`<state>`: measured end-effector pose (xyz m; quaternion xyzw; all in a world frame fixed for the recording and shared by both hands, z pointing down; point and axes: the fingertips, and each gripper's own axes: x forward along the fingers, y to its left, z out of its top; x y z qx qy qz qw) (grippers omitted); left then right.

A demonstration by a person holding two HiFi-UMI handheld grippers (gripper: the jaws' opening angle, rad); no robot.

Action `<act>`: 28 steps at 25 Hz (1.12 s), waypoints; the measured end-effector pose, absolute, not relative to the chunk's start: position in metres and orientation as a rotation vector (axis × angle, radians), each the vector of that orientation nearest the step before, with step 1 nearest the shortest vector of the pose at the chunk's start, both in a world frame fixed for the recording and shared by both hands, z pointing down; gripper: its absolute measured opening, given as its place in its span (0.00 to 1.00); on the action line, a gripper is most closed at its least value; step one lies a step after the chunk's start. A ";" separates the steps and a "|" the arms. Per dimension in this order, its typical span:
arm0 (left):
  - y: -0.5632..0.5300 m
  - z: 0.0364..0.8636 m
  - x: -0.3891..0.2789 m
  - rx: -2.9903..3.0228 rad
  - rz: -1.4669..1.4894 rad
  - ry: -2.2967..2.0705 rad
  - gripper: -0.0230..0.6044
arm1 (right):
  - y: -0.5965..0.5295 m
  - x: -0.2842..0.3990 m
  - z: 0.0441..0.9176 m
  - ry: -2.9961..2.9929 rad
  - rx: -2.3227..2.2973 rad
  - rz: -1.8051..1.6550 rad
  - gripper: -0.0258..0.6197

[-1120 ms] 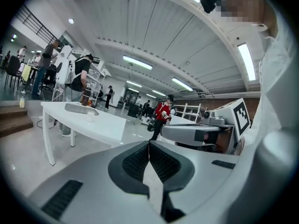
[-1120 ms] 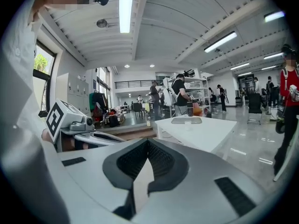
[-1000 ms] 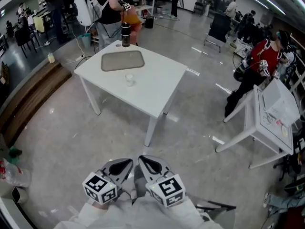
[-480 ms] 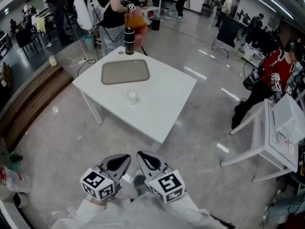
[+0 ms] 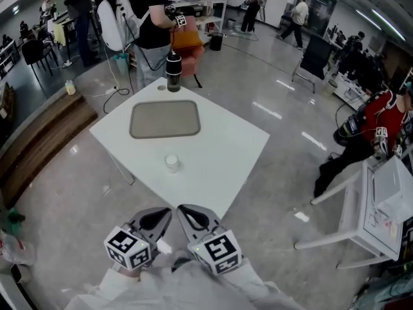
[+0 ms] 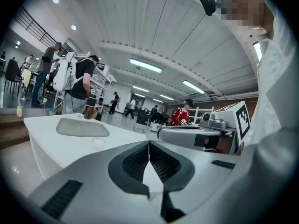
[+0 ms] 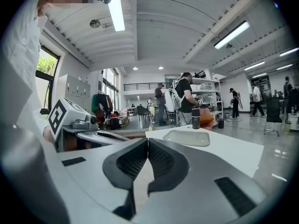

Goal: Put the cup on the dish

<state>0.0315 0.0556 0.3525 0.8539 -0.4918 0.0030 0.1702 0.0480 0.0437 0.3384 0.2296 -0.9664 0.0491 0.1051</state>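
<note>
We carry the left gripper (image 6: pixel 149 144) and right gripper (image 7: pixel 147 142) with fingers pressed together, empty; the clear cup (image 5: pixel 171 163) beyond them looks light (perhaps slippery), best pinched mid-wall.

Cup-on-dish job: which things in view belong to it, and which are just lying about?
Part of the job:
cup
grey dish
white table
left hand-held gripper and right hand-held gripper, both shut and empty

Just lying about:
dark bottle at the table's far corner
second table on the right
person in red
</note>
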 end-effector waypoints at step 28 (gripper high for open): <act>-0.061 0.382 -0.038 2.417 0.113 -1.285 0.05 | -0.077 0.008 0.365 -2.714 0.880 0.289 0.06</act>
